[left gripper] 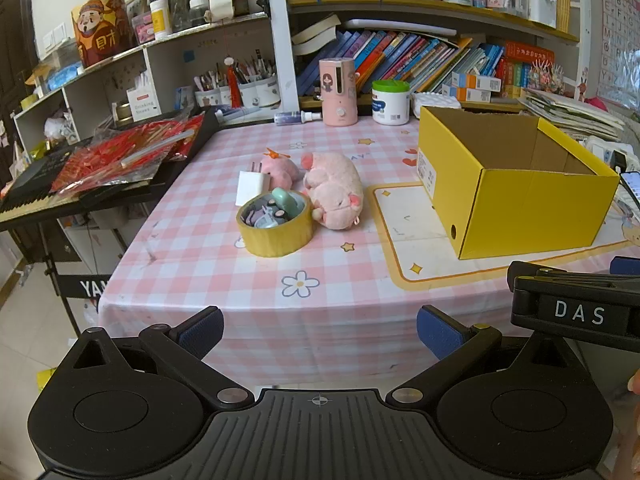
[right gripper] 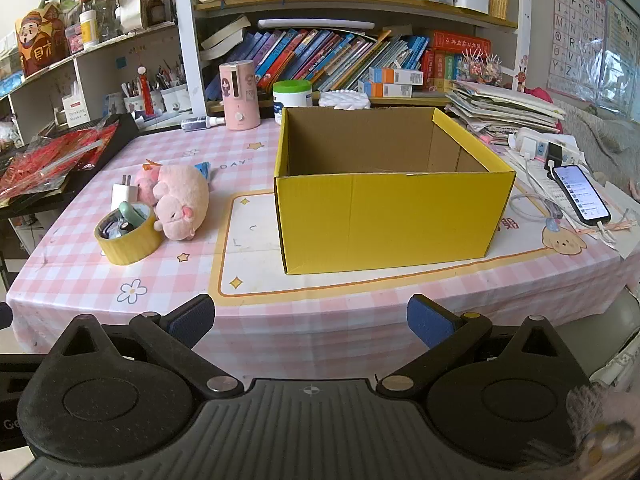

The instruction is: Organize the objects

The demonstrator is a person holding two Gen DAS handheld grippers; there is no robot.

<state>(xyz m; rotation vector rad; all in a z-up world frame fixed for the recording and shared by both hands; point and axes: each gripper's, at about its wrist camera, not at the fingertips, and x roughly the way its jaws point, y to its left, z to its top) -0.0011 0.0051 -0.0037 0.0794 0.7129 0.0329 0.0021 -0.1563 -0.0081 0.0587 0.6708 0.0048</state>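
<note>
A cluttered study with packed bookshelves is surrounding a table under a pink checked tablecloth (left gripper: 208, 264). On it, an open-topped yellow cardboard box (right gripper: 392, 216) is sitting dead ahead, at twelve o'clock of the right gripper (right gripper: 310, 320), and looks empty as far as its interior shows. The pink plush pig (left gripper: 336, 188) is lying at twelve o'clock of the left gripper (left gripper: 320, 332), its long axis running away toward one o'clock; a yellow tape roll (left gripper: 276, 224) holding small oddments is touching it at eleven. A white plug adapter (left gripper: 250, 188) is standing behind the roll. Both grippers are hanging short of the table edge, jaws spread wide, gripping nothing. The left hand looks nearer the toys.
</note>
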